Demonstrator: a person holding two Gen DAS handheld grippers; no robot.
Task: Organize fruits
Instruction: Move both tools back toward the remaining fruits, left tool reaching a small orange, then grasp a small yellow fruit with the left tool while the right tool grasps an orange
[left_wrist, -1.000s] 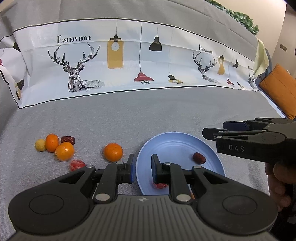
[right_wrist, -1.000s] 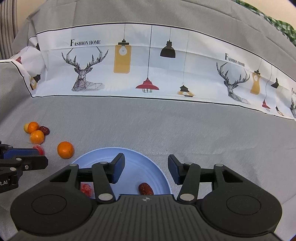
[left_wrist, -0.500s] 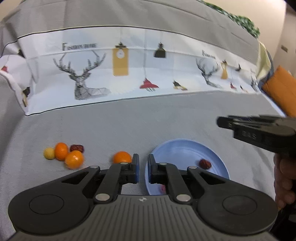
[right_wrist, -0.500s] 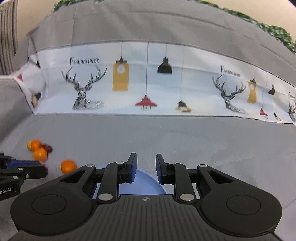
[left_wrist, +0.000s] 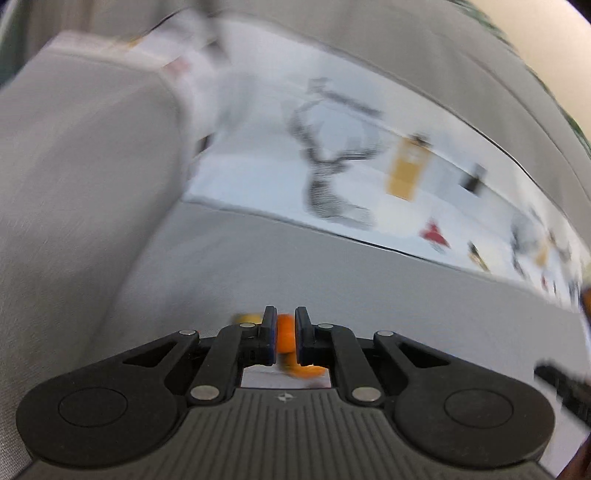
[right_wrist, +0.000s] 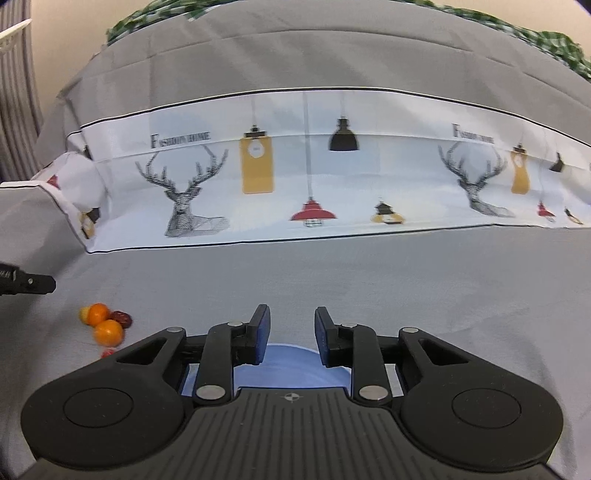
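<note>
The left wrist view is motion-blurred. My left gripper (left_wrist: 285, 332) has its jaws close together, a narrow gap between them, through which an orange fruit (left_wrist: 285, 334) on the grey sheet shows; I cannot tell whether the jaws touch it. A yellow fruit (left_wrist: 248, 318) lies just left. My right gripper (right_wrist: 291, 338) is open and empty above the blue plate (right_wrist: 291, 363), whose contents are hidden. In the right wrist view, two oranges (right_wrist: 108, 331), a dark red date (right_wrist: 122, 318) and a red fruit (right_wrist: 106, 353) cluster at the left.
A grey bed sheet (right_wrist: 406, 280) covers the surface. A white printed band with deer and lamps (right_wrist: 295, 177) runs across the back. The left gripper's tip (right_wrist: 26, 284) shows at the right wrist view's left edge. A grey fold (left_wrist: 74, 184) rises at the left.
My left gripper has swung left to the fruit cluster, and the plate has left its view. My right gripper has opened wider and pulled back over the plate.
</note>
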